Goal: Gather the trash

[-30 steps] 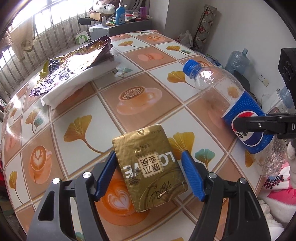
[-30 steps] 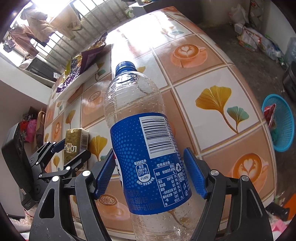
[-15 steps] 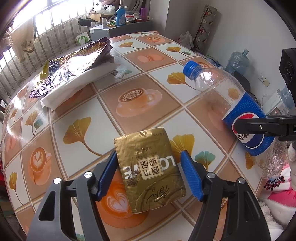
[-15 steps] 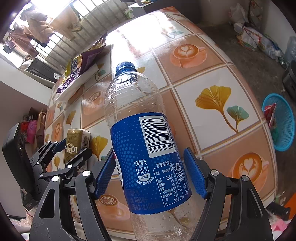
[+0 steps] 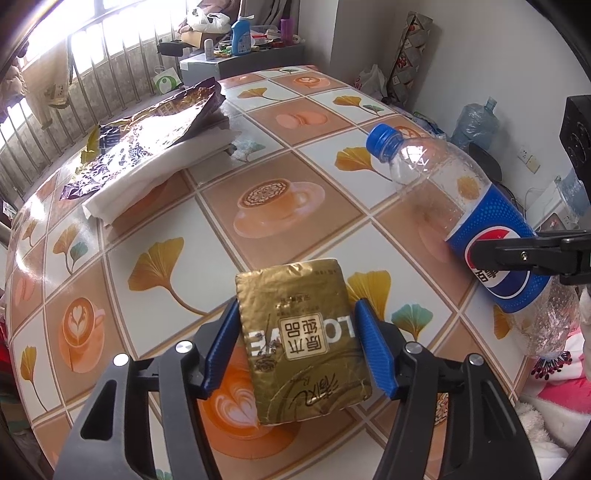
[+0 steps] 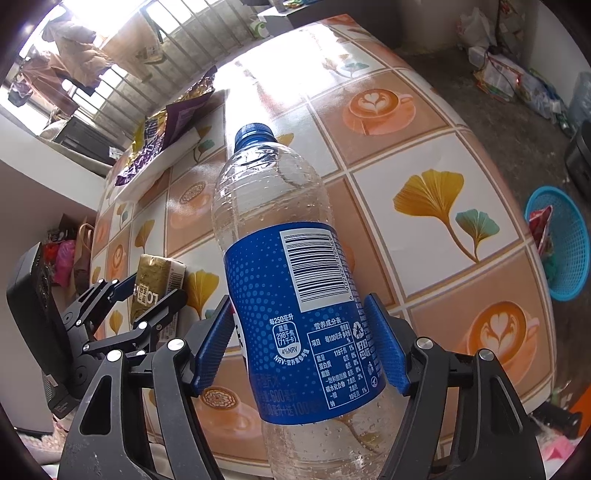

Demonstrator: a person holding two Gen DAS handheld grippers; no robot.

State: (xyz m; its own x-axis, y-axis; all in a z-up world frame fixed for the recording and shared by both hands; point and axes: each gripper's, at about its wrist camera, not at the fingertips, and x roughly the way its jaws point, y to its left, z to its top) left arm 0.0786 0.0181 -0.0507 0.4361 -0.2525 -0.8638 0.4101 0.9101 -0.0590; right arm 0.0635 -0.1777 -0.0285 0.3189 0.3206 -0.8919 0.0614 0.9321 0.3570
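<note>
My left gripper [image 5: 301,345] is shut on a gold foil packet [image 5: 303,336] and holds it above the near part of the patterned table [image 5: 155,221]. My right gripper [image 6: 301,341] is shut on an empty clear Pepsi bottle [image 6: 291,295] with a blue label and blue cap, also held above the table. The bottle also shows at the right of the left wrist view [image 5: 461,206]. The left gripper with its gold packet [image 6: 155,280] shows at the left of the right wrist view. A blue basket [image 6: 565,243] with some trash in it stands on the floor past the table's right edge.
A shiny purple-gold snack bag [image 5: 147,125] lies on a folded white cloth [image 5: 159,173] at the far left of the table. A shelf with bottles [image 5: 240,33] stands behind the table. Bags and a large water jug [image 5: 476,122] sit on the floor to the right.
Both grippers have kept their hold. The left view has shifted slightly, with the packet and bottle almost where they were.
</note>
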